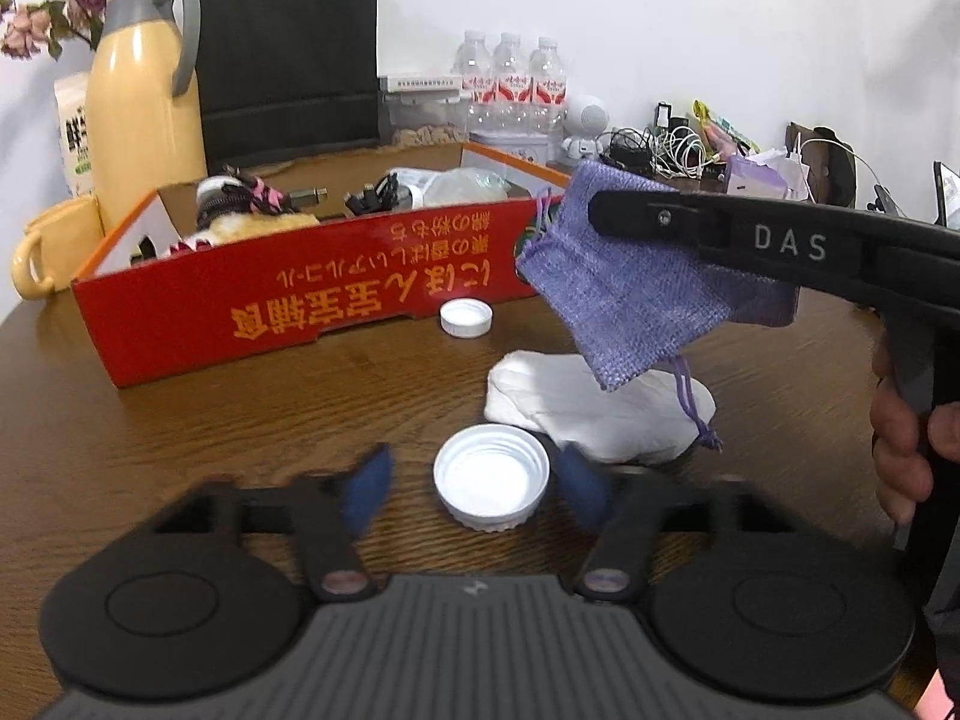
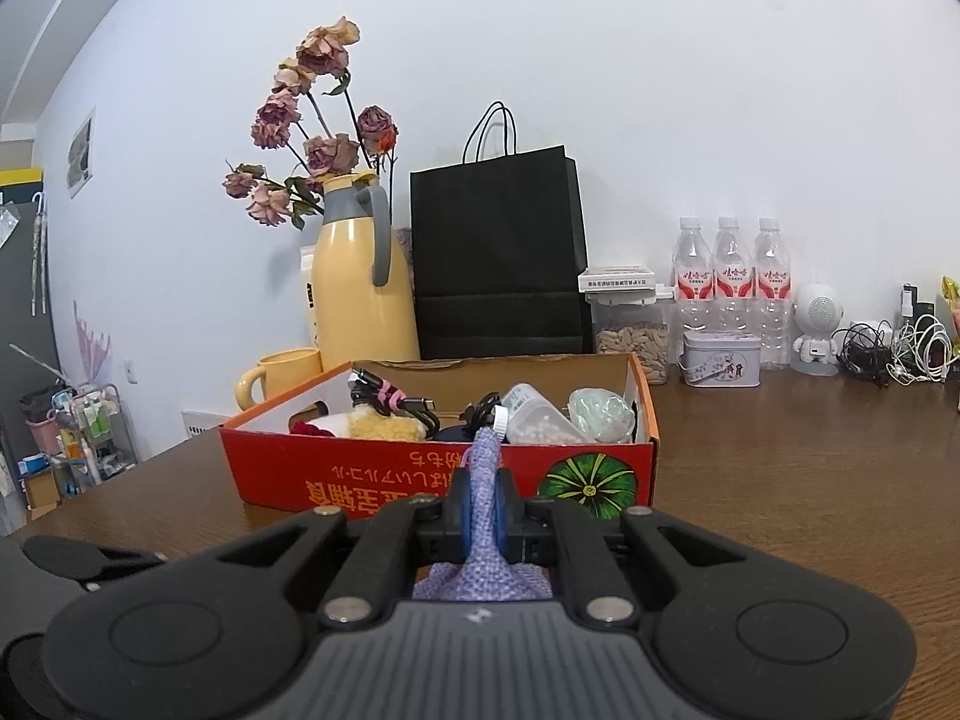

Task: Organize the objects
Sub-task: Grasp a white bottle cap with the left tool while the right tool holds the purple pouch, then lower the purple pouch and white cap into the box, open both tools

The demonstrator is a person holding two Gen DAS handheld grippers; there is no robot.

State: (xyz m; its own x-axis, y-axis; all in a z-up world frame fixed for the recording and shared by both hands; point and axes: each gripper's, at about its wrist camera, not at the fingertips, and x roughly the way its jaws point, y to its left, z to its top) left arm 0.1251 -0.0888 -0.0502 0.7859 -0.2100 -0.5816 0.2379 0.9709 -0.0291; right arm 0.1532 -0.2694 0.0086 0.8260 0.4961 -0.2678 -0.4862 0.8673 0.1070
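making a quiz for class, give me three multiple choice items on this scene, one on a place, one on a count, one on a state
1. Where is the big white cap?
A. in the red box
B. on the table between the left claw's fingers
C. on the white cloth

2. How many water bottles stand by the wall?
A. two
B. three
C. five

3. What is the right claw doing?
A. pinching the purple pouch
B. open, empty
C. holding a cap

Answers: 1 B, blue fingers flank it; 2 B, three red labels; 3 A, pads squeeze fabric.
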